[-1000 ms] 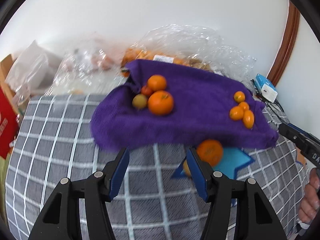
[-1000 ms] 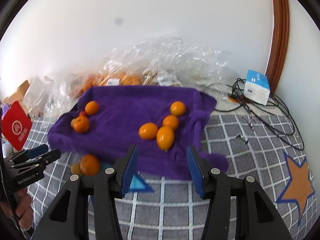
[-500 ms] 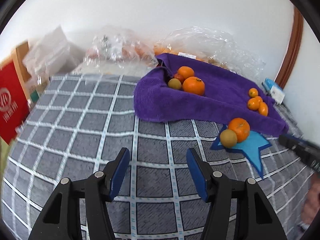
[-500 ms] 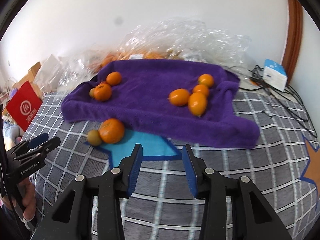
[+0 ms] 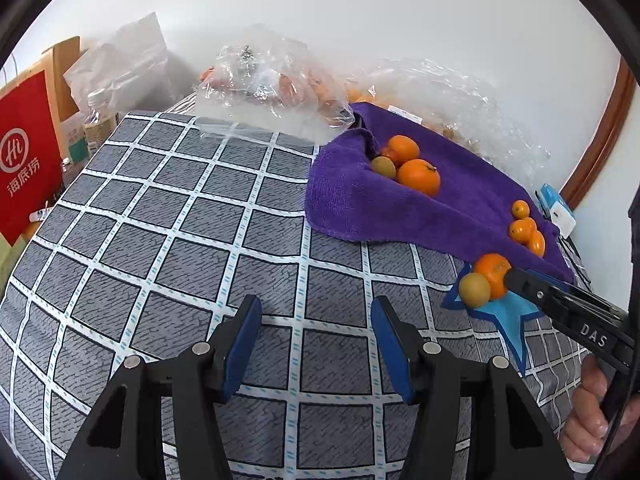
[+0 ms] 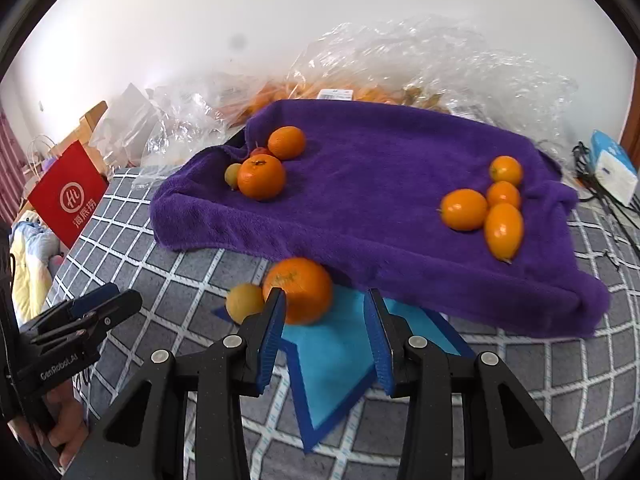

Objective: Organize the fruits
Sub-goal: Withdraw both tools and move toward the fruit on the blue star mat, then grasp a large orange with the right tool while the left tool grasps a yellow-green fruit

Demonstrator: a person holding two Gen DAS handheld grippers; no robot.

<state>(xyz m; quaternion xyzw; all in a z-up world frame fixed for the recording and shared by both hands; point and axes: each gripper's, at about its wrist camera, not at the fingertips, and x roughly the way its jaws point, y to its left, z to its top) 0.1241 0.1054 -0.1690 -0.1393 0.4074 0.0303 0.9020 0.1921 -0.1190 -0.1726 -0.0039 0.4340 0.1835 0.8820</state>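
So the whole thing sits on a grey checked bedspread (image 5: 168, 248), with a purple towel (image 6: 380, 208) spread over the far part of it and crinkly clear plastic bags (image 6: 420, 64) piled behind against the wall. A red paper bag (image 5: 24, 160) stands off the left edge.

On the towel there are two bunches of fruit: a left cluster with two oranges (image 6: 262, 177) plus a small yellowish fruit tucked beside them, and a right cluster of four kumquats (image 6: 494, 204) touching each other.

Just off the towel's near edge, on a blue star patch (image 6: 332, 352) in the bedspread, sits one big orange (image 6: 298, 290) with a small yellow-green fruit (image 6: 245, 303) touching its left side.

Right gripper (image 6: 325, 320) is pointed down right at that pair. Its jaws have just been opening slightly after narrowing, and they stand moderately apart with nothing between them. The big orange lies just beyond the left fingertip, mostly outside the gap (the blue pad overlaps its lower left edge in that view, can't tell if it actually touches).

Left gripper (image 5: 316, 340) hovers over bare bedspread, jaws partly open and empty, well apart from any fruit. The orange pair sits off to its right, near the right gripper's tip.
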